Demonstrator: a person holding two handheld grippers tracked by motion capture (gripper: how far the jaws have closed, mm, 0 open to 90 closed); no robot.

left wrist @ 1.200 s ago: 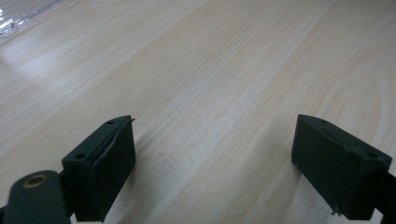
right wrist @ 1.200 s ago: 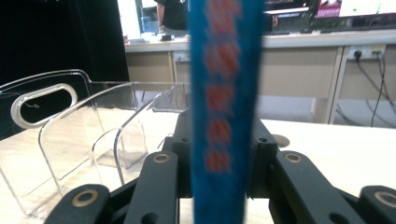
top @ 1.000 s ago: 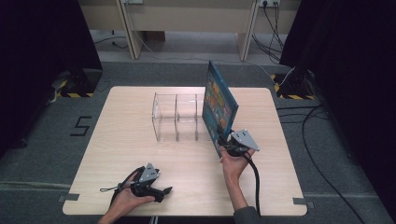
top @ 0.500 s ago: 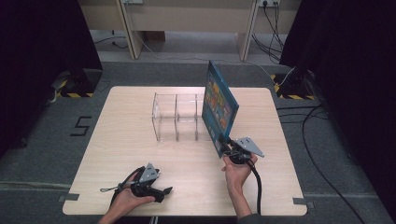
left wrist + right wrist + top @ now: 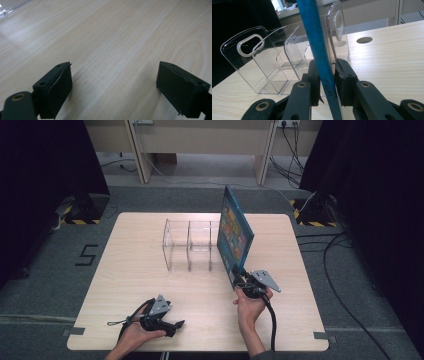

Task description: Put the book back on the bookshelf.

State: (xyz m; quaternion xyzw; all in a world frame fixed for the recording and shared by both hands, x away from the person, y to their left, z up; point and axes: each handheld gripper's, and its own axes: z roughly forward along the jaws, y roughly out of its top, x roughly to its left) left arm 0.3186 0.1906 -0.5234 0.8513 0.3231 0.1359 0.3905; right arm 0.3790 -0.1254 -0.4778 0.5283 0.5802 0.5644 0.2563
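The book (image 5: 235, 236) stands on edge on the bench (image 5: 135, 270), tilted, just right of the clear rack (image 5: 190, 245) and touching or nearly touching the rack's right end wall. Its long axis runs from the near corner, at the right claw (image 5: 239, 279), up and away toward the far side of the bench. In the right claw view the book's blue edge (image 5: 319, 57) rises between the two black jaws, with the rack's slots lying left of it and beyond. So the coming move likely turns on this: the rack sits to the book's left, and the book must go sideways and down into a slot while staying on edge.

The right claw is closed on the book's lower near corner, pads pressing both faces; its jaws have just been closing and then eased out a little, with the book between them. The right hand (image 5: 250, 302) is the nearer one to the rack. The left claw (image 5: 175, 324) rests near the bench's front edge, well left of the rack's front, jaws wide apart over bare wood with nothing between them.

Against the frame a second earlier, the book's tilt and place beside the rack look unchanged; the right hand has shifted slightly nearer the front edge, and the left hand has stayed put.
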